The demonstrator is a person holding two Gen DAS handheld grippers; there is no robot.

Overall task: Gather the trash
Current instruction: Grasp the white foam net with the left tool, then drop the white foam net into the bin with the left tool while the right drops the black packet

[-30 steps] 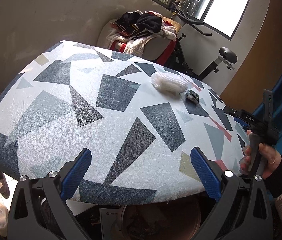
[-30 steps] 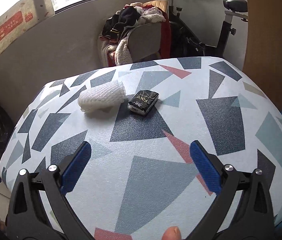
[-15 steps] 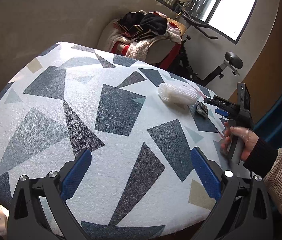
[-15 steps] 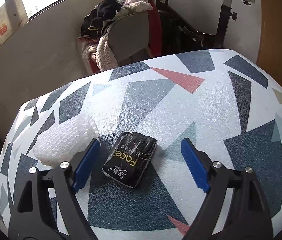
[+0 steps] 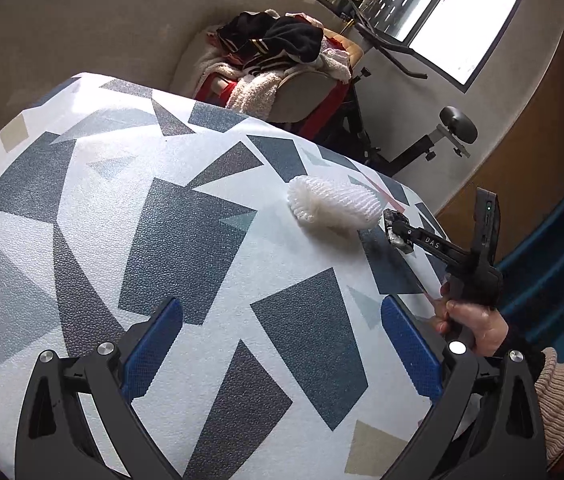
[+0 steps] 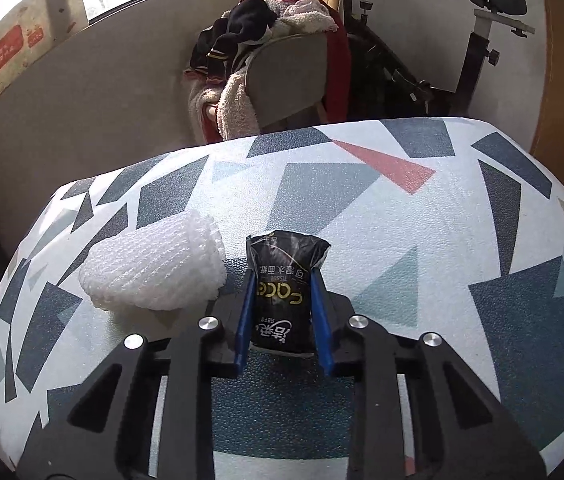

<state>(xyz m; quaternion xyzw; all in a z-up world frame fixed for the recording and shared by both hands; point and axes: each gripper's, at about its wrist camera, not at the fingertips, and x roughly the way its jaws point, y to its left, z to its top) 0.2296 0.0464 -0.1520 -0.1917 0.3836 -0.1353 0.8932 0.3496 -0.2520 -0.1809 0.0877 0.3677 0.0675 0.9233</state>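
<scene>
A black tissue pack (image 6: 284, 280) lies on the patterned table (image 6: 422, 248), and my right gripper (image 6: 282, 276) is shut on it, blue pads pressing both its sides. Just left of it sits a white foam net sleeve (image 6: 153, 268). In the left wrist view the same sleeve (image 5: 334, 204) lies at the table's far right, with the right gripper (image 5: 396, 230) held by a hand (image 5: 474, 324) on the pack (image 5: 392, 218) beside it. My left gripper (image 5: 282, 344) hangs open over the table's near middle, nothing between its fingers.
Behind the table stands a chair (image 6: 282, 76) piled with clothes, and an exercise bike (image 6: 478, 40) to its right. A brown wall (image 5: 530, 152) and a blue surface (image 5: 562, 240) border the right side. The table's far edge runs close behind the trash.
My right gripper moved forward and down over the tissue pack and shut on it. The left gripper advanced over the table toward the foam sleeve, still open.
</scene>
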